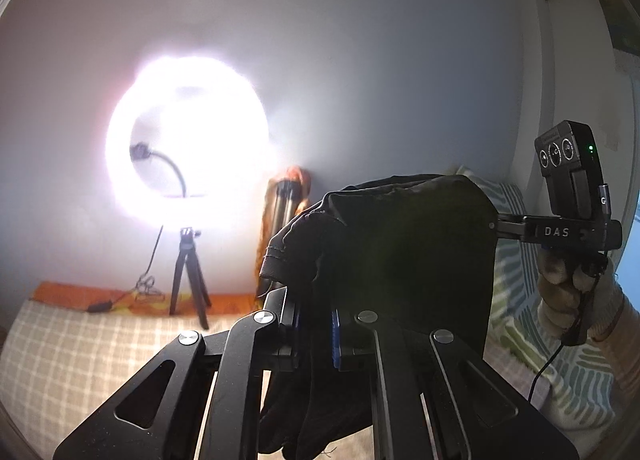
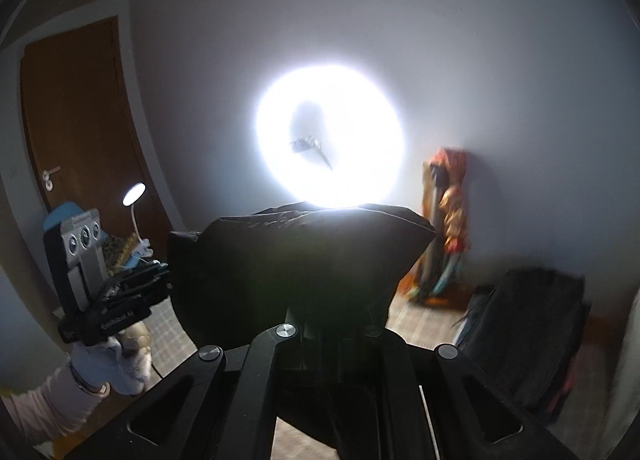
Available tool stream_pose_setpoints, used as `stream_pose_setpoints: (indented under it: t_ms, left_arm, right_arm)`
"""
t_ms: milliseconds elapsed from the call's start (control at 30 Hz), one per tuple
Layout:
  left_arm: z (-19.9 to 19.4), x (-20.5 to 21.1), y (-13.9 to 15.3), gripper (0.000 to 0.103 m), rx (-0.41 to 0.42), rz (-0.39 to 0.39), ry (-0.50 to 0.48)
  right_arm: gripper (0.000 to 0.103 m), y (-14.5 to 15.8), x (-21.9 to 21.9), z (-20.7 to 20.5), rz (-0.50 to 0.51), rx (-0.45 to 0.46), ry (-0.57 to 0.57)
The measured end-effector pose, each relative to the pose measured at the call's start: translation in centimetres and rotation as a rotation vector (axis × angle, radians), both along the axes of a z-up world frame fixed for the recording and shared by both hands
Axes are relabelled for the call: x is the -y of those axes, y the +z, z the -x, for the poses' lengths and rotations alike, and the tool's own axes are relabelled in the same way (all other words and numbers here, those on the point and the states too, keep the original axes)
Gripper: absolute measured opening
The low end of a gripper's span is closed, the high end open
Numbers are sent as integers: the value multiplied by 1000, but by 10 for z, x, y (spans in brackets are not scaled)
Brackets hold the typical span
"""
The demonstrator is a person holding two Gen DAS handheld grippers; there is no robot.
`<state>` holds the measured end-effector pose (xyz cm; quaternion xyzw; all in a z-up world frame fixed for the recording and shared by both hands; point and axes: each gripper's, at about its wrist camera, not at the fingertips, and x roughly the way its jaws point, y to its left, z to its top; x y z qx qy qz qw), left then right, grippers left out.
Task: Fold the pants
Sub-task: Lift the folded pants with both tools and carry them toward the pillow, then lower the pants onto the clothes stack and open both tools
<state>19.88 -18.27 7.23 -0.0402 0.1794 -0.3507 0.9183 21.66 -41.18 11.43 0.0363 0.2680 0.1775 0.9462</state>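
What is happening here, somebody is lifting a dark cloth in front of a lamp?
A person holds a gripper in each hand, and both are shut on black pants. The left gripper pinches one part, the right gripper another, so the pants hang in the air between them, above the checked bed cover. A ring light shines behind. No fold shows yet.

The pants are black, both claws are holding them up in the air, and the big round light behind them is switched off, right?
Not quite: the round light is switched on, glowing bright white in the right wrist view. The rest holds: the black pants hang in the air, with the left claw and right claw shut on them.
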Motion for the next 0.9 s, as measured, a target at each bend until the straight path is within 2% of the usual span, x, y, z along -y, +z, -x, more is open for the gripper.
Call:
stream_pose_setpoints:
  t_ms: [100, 233, 333, 467, 533, 667, 800, 900]
  left_arm:
    - [-12, 26, 9, 9, 25, 2, -16]
    - [-35, 80, 4, 9, 18, -12, -77]
    - [-62, 136, -23, 9, -36, -48, -146]
    - [-95, 196, -69, 9, -144, -99, -223]
    - [-110, 222, -90, 9, -178, -133, -244]
    - [-136, 251, -109, 9, -199, -165, -239]
    - [-156, 267, -116, 9, -200, -191, -209]
    - [-170, 282, -126, 9, -174, -255, -181]
  right_arm:
    - [2, 10, 24, -14, 32, 18, -4]
    - [2, 3, 77, -37, 47, -25, -16]
    - [2, -23, 129, -46, 60, -79, -61]
    - [2, -76, 201, -63, 32, -172, -155]
    - [2, -103, 225, -71, 59, -219, -199]
    - [2, -137, 251, -84, 87, -264, -264]
    - [2, -155, 262, -102, 122, -276, -296]
    - [2, -164, 269, -129, 154, -280, -307]
